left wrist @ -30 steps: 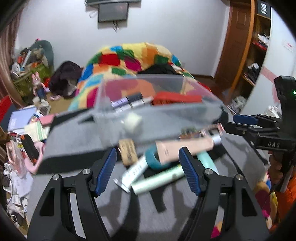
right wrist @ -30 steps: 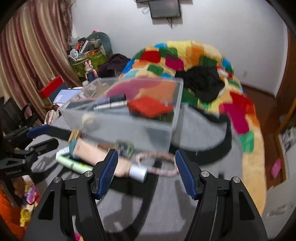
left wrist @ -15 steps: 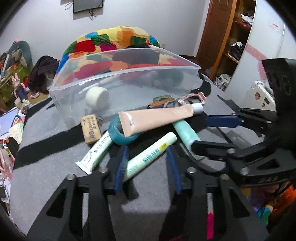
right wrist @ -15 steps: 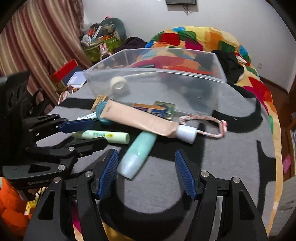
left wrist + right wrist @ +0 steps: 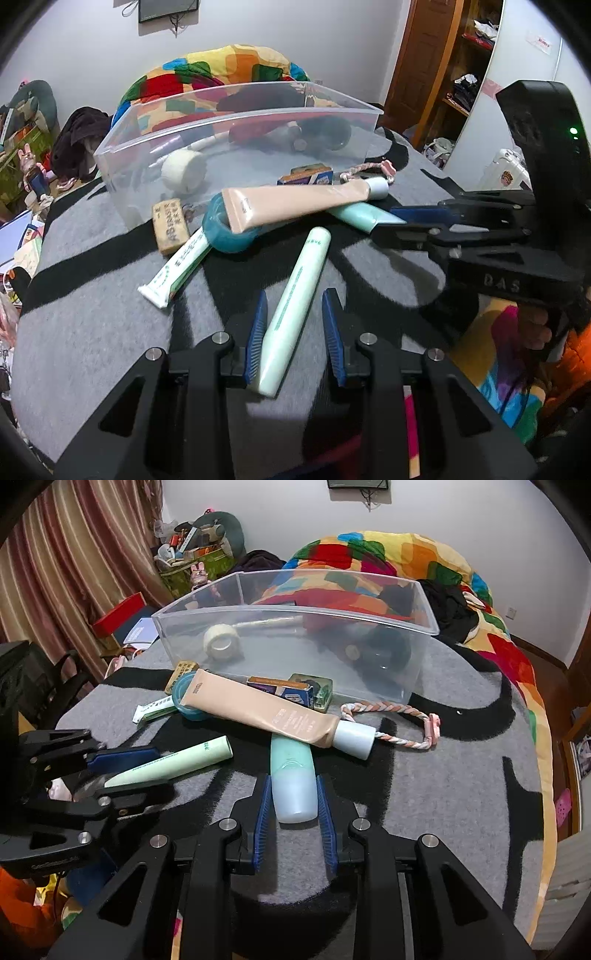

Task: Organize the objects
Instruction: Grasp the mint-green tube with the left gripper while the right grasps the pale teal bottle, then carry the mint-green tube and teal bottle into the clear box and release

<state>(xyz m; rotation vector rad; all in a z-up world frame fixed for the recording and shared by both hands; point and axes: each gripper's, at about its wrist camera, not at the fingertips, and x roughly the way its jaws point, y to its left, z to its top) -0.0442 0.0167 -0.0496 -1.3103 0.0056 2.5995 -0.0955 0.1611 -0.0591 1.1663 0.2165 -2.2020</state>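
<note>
Grey surface (image 5: 92, 332), clear plastic bin (image 5: 236, 110) at rear. Left gripper (image 5: 293, 336): jaws just narrowed around pale green tube (image 5: 295, 314), right pad apart. Right gripper (image 5: 293, 808): jaws just narrowed onto teal bottle (image 5: 293, 775). Eraser (image 5: 170, 225) lettering unreadable; "DAS" moulded on right gripper.

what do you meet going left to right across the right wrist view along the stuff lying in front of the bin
left gripper → pale green tube → teal bottle → white cap → braided rope loop
</note>
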